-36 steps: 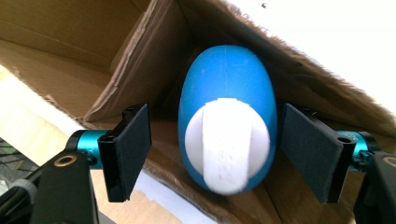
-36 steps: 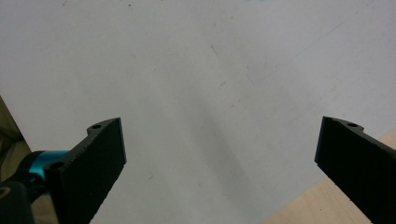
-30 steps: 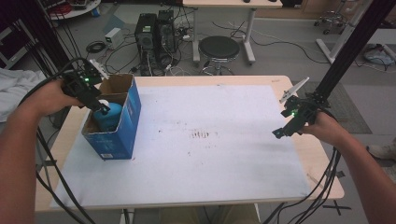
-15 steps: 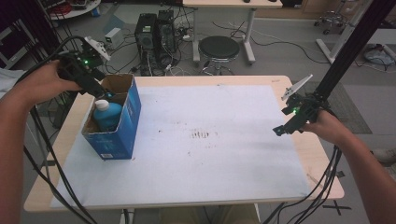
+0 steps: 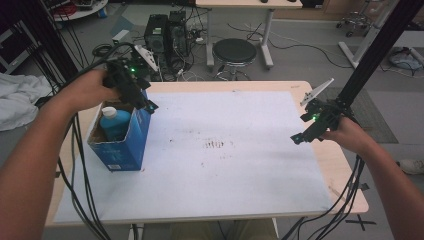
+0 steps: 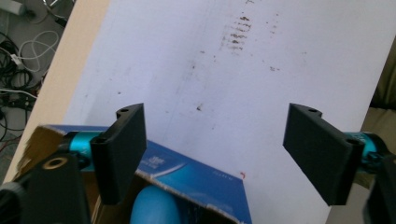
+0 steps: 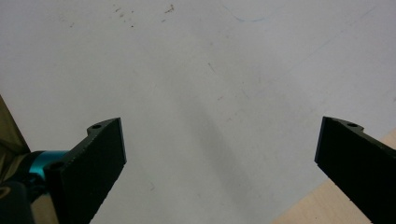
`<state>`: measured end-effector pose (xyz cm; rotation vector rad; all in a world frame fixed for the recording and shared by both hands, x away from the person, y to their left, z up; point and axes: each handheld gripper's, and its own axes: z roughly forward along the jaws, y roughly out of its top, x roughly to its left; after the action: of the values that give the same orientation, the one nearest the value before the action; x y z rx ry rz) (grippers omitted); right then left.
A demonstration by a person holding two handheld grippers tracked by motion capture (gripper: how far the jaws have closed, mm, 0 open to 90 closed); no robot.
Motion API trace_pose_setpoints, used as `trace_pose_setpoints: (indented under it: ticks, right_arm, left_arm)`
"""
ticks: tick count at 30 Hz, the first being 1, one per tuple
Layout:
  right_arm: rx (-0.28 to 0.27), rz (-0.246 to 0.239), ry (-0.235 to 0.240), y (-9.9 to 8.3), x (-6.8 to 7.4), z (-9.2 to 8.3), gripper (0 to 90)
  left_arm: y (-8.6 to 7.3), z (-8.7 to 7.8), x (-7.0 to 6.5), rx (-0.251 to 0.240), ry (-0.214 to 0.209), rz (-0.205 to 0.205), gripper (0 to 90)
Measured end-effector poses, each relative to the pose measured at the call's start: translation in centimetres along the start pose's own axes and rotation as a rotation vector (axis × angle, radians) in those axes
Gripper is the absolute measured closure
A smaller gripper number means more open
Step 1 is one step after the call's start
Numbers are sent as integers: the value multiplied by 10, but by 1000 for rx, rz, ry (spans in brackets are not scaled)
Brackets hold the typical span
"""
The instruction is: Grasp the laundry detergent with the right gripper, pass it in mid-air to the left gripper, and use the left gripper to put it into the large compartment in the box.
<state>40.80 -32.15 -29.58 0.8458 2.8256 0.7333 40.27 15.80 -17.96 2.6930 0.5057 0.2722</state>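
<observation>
A blue cardboard box [image 5: 120, 145] stands open-topped near the left edge of the table [image 5: 345, 175], its raw brown inner walls and torn flap edge showing in the left gripper view. Inside the box sits a bottle [image 5: 114, 123] of smooth blue plastic with a rounded shoulder and a paler cap; its top lies below the box rim.

The left gripper [image 5: 142, 102] hangs just above the box's far right corner, held in the left hand [image 5: 90, 90]. Its two flat, matte black jaws stand wide apart and hold nothing. In the left gripper view one jaw is over the box rim and the other is over the sheet to the box's side.

A white sheet [image 5: 210, 200] covers most of the table right of the box. It is matte and faintly scuffed, with a patch of dark brown specks [image 5: 216, 145] about midway between the box and the right gripper [image 5: 302, 135]. Bare pale wood frames the sheet.

The right gripper, in the right hand [image 5: 347, 137], hovers over the sheet's right edge, well apart from the box. Its blocky black jaws are likewise spread wide on nothing, and a grey triangular plate rises from its top.
</observation>
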Motion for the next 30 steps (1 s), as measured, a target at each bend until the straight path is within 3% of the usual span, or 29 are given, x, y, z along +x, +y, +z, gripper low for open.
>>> trace_pose_setpoints:
  ticks: [4, 6, 9, 15, 25, 30]
  right_arm:
    - [-3, -4, 1, 3, 1, 0, 9]
    - [-4, -6, 1, 4, 1, 0, 9]
    - [-5, -8, 0, 5, 0, -1, 9]
    - [-9, -5, -1, 5, 1, -2, 9]
    - [-33, 4, -5, 9, 0, -5, 9]
    - [-47, 17, -14, 12, -2, -9, 9]
  left_arm:
    - [15, 17, -7, 3, -39, 37, 146]
    - [24, 25, -11, 12, -53, 56, 62]
    - [37, 37, -18, 23, -61, 86, 16]
    - [57, 56, -33, 51, -82, 146, 16]
    - [82, 78, -54, 37, -100, 153, 17]
    - [89, 85, -63, 53, -101, 188, 17]
